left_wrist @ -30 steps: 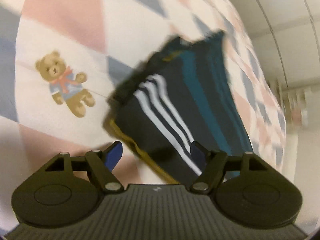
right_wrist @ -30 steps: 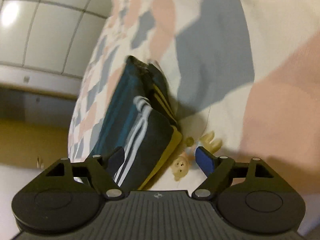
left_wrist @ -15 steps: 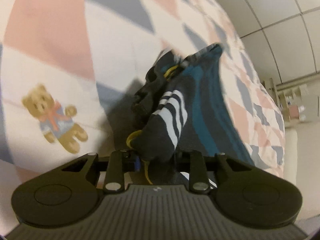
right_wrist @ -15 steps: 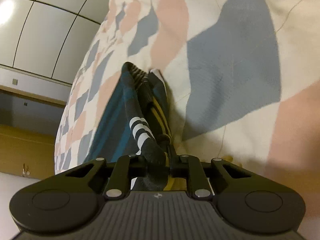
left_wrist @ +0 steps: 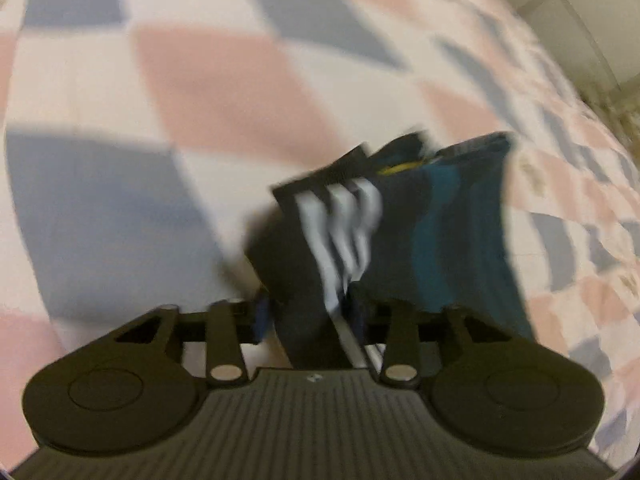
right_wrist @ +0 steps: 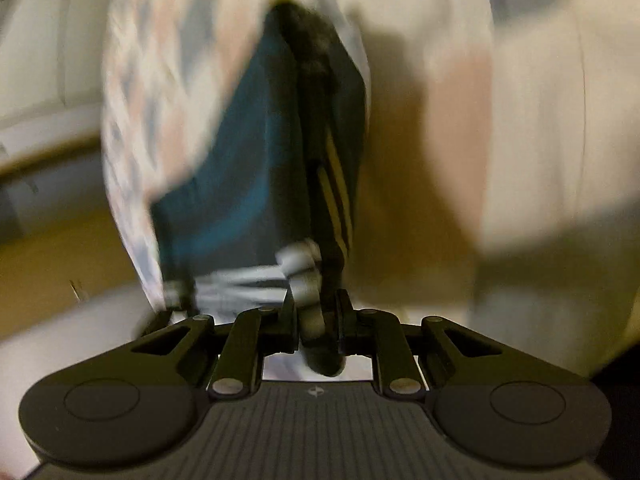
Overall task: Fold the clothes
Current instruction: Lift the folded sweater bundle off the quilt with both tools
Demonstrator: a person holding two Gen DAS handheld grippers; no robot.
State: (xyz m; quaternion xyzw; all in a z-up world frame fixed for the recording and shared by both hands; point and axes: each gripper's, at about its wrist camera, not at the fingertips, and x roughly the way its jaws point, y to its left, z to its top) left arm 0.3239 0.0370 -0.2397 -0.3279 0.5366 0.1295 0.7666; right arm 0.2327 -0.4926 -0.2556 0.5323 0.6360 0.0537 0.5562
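My left gripper [left_wrist: 310,316] pinches a bunched edge of the dark shorts [left_wrist: 400,232]; its jaws have just eased a little wider, yet the fabric sits clamped between the blue pads. From there the shorts rise away from me over the bed, white stripes [left_wrist: 340,224] running up the near fold, a teal band [left_wrist: 436,240] to the right, and a bit of yellow trim at the far edge. Under them lies the bedspread [left_wrist: 200,80], a patchwork of pink, grey-blue and cream, blurred by motion.

My right gripper [right_wrist: 316,320] is nipped onto another fold of the same shorts, its jaws also just slightly loosened with cloth caught between them. In the right wrist view the garment stretches far from me, teal to the left, yellow stripes [right_wrist: 336,200] to the right, everything smeared.
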